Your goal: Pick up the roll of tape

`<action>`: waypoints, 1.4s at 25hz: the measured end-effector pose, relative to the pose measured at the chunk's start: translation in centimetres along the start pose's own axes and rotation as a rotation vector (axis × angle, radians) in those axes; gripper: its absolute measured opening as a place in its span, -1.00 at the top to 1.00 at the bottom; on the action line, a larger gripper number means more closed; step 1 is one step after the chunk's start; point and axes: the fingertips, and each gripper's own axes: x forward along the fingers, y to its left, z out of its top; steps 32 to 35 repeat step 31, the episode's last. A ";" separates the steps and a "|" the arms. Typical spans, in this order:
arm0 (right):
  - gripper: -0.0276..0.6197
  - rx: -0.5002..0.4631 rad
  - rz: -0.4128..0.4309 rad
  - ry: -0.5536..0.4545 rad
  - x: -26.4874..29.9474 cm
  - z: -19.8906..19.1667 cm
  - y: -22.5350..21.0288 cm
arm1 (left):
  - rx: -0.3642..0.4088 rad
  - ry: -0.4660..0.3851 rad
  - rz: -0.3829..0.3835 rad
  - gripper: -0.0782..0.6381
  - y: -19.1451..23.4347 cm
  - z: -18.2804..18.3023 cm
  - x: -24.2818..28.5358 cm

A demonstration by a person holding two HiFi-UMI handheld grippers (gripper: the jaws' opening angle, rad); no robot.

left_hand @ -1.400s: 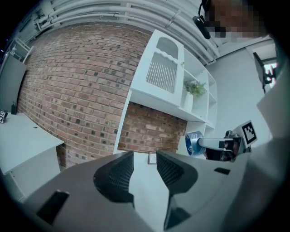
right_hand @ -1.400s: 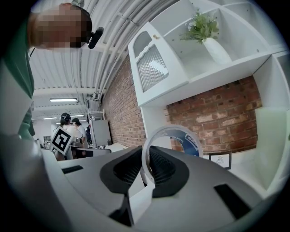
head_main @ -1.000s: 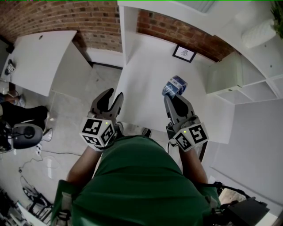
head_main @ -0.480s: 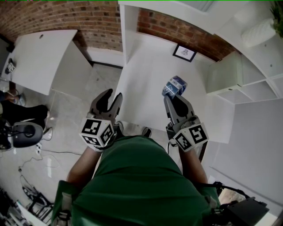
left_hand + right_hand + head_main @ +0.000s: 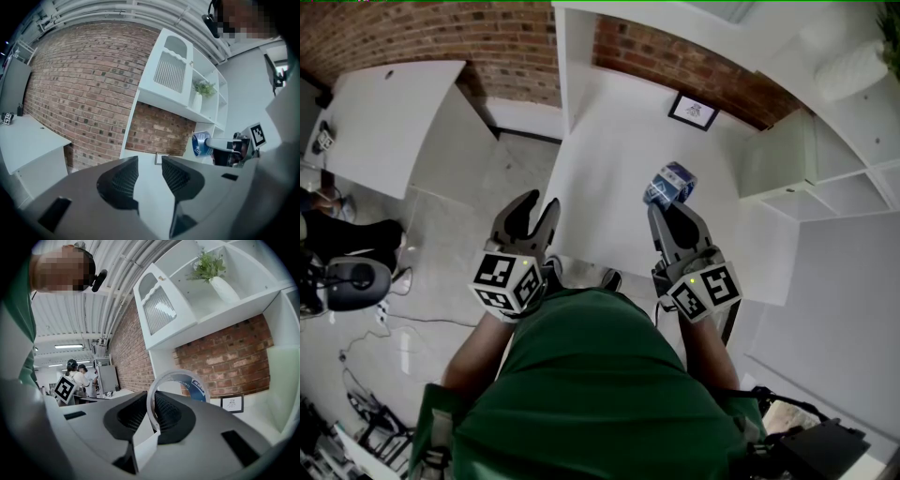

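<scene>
Nearest: green shirt (image 5: 591, 375) of the person, one gripper out to each side.

Left gripper (image 5: 536, 210): jaws a moderate gap apart, nothing between them. It hangs at the near left corner of the white bench (image 5: 600, 159), partly over the floor (image 5: 497, 178).

Right gripper (image 5: 675, 212): jaws drawn in on the roll of tape (image 5: 671, 182), pinching the wall of the ring at its lower edge. In the right gripper view the ring (image 5: 180, 380) stands upright with its clear wall clamped between the ribbed pads. From the left gripper view the roll (image 5: 201, 143) looks clear of the bench top, over the right half.

Progress, as judged: pick-up is essentially done, with the roll gripped and apparently lifted. Nothing obvious is left beyond keeping the grip.

Room: the bench around the roll is bare. A small picture frame (image 5: 692, 112) leans at the far end, well apart, against the brick wall (image 5: 675, 61). White shelves (image 5: 825, 178) close off the right side. The bench's left edge drops to open floor, with another white table (image 5: 384, 122) beyond.
</scene>
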 end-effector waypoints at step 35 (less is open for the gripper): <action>0.72 -0.023 -0.010 0.020 2.5 -0.3 0.4 | -0.024 -0.007 -0.004 0.32 2.5 0.6 0.5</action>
